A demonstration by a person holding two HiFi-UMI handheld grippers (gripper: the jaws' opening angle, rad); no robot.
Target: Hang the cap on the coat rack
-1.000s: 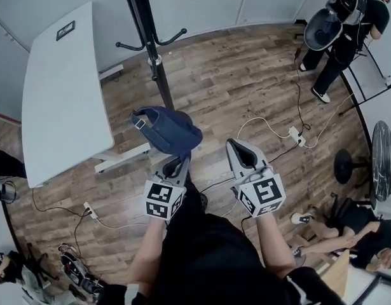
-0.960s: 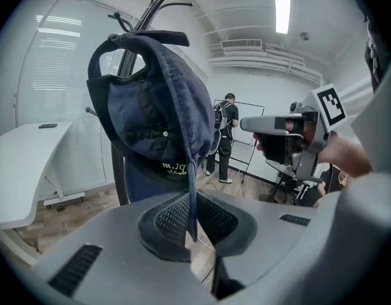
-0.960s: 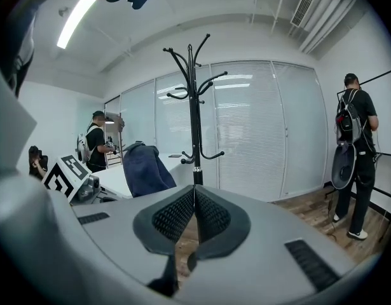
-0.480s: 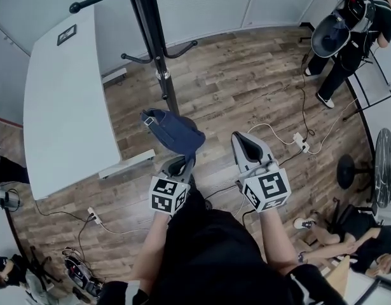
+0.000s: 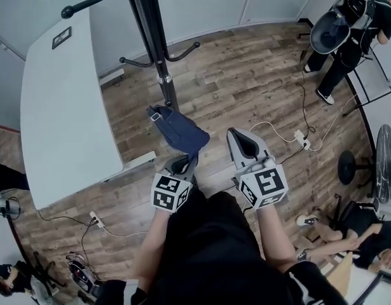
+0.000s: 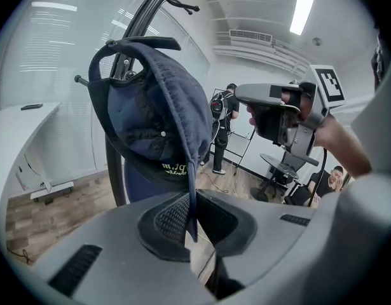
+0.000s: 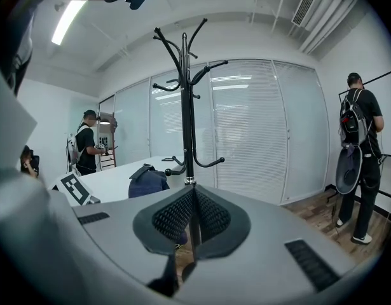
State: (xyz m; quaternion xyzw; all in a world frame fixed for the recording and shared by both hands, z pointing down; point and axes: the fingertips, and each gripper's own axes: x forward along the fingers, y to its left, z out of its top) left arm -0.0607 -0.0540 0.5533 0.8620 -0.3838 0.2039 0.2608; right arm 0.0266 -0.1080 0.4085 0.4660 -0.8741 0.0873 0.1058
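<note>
Cap (image 5: 180, 129): one, dark blue, held in the air just near of the coat rack pole, hanging on no hook.
Coat rack (image 5: 158, 56): one, black, hooks in two tiers, far centre.
Tongs: two.
Left tongs (image 6: 190, 218): clamped on the cap's edge, fabric pinched between the pads.
Right tongs (image 7: 194, 218): jaws together, nothing between them, right of the cap.
Surface (image 5: 61, 107): one, white, left of the rack.
Person (image 5: 348, 24): one standing, far right.
</note>
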